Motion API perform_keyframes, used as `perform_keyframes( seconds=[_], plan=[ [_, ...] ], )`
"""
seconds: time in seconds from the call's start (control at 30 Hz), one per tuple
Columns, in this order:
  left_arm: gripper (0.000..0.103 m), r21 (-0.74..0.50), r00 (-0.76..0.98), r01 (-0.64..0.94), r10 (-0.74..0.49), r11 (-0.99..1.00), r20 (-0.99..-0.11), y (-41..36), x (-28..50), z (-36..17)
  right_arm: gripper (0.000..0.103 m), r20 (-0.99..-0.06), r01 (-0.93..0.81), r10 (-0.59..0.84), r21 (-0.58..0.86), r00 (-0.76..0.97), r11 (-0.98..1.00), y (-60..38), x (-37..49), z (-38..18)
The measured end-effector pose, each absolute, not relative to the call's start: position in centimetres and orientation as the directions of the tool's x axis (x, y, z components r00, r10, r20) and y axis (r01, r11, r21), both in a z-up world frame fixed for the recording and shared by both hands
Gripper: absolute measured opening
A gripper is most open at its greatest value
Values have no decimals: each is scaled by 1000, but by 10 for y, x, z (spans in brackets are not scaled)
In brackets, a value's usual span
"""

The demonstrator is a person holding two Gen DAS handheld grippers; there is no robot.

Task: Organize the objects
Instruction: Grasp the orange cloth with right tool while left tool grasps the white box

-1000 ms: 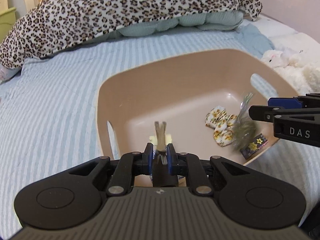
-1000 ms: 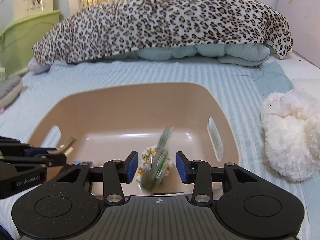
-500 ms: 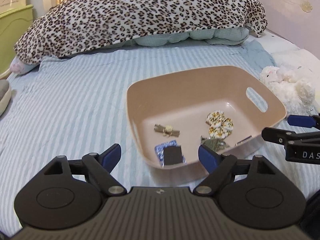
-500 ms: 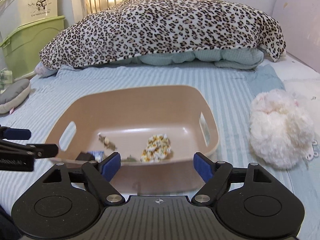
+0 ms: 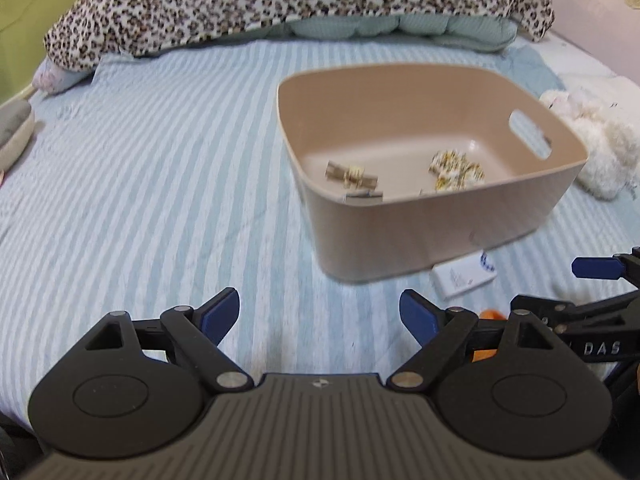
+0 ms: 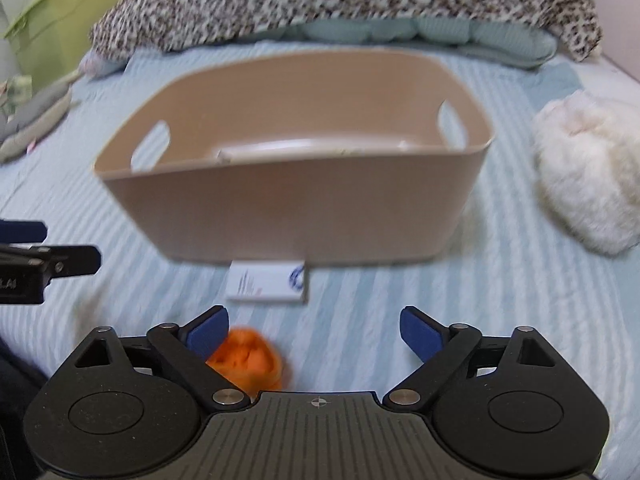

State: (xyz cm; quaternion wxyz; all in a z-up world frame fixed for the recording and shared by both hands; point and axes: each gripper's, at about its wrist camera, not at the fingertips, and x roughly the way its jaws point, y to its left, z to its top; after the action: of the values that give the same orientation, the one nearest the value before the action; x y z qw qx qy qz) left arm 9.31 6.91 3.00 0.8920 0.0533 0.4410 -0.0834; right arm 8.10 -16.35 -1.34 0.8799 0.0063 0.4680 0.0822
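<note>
A tan plastic bin [image 5: 420,216] [image 6: 296,204] sits on the striped bed. Inside it lie a tan hair clip [image 5: 352,174] and a floral scrunchie [image 5: 456,170]. A white card-like pack [image 5: 464,276] [image 6: 268,282] lies on the sheet against the bin's near wall. An orange soft item [image 6: 248,360] lies just in front of my right gripper, near its left finger; it also peeks out in the left wrist view [image 5: 490,316]. My left gripper [image 5: 320,314] is open and empty, in front of and left of the bin. My right gripper [image 6: 314,328] is open and empty.
A white plush toy [image 5: 592,144] [image 6: 584,172] lies right of the bin. A leopard-print blanket [image 5: 300,0] over pillows lines the far side. A green storage box [image 6: 68,20] and a grey cushion [image 5: 12,132] are at the left.
Both grippers opened, dropping their items into the bin, then pulled back and lower. The white pack and orange item have come into view.
</note>
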Motion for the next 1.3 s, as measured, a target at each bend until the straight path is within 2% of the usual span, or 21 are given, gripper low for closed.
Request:
perform_keyframes(
  seconds=[0.27,0.37,0.43,0.57,0.6,0.63,0.67,0.73,0.77,1.0,1.3],
  plan=[
    [88,-24,535,163,-109,986,-838,74,96,7,94,-873,-188,150,68,463,980,-145,83,-45],
    [88,-16,527,166,-103,986,-843,73,95,2,85,-884,-201,146,61,444,978,-141,84,-54],
    [88,-13,524,166,-99,986,-846,73,95,-1,83,-881,-207,148,58,449,977,-139,83,-55],
    [88,-9,515,174,-99,985,-852,68,97,-8,58,-874,-218,148,50,462,975,-138,81,-53],
    [88,-9,512,178,-101,984,-853,66,97,-9,56,-873,-222,154,54,462,974,-138,81,-53],
    [88,-9,511,181,-102,983,-854,65,97,-10,49,-873,-227,163,62,460,972,-138,79,-53],
    [88,-7,510,185,-102,983,-854,64,97,-11,40,-871,-233,171,67,461,970,-137,78,-53],
    [88,-1,511,191,-100,982,-854,60,96,-13,11,-867,-249,171,56,468,967,-135,75,-51],
    [88,2,512,194,-99,981,-853,59,96,-14,3,-866,-255,164,44,472,966,-137,78,-46],
    [88,-24,512,225,-139,974,-848,45,96,-16,2,-845,-209,127,19,519,978,-160,86,-36],
    [88,-88,526,260,-218,962,-822,5,110,-20,2,-798,-41,45,26,601,999,-210,106,-27]
  ],
)
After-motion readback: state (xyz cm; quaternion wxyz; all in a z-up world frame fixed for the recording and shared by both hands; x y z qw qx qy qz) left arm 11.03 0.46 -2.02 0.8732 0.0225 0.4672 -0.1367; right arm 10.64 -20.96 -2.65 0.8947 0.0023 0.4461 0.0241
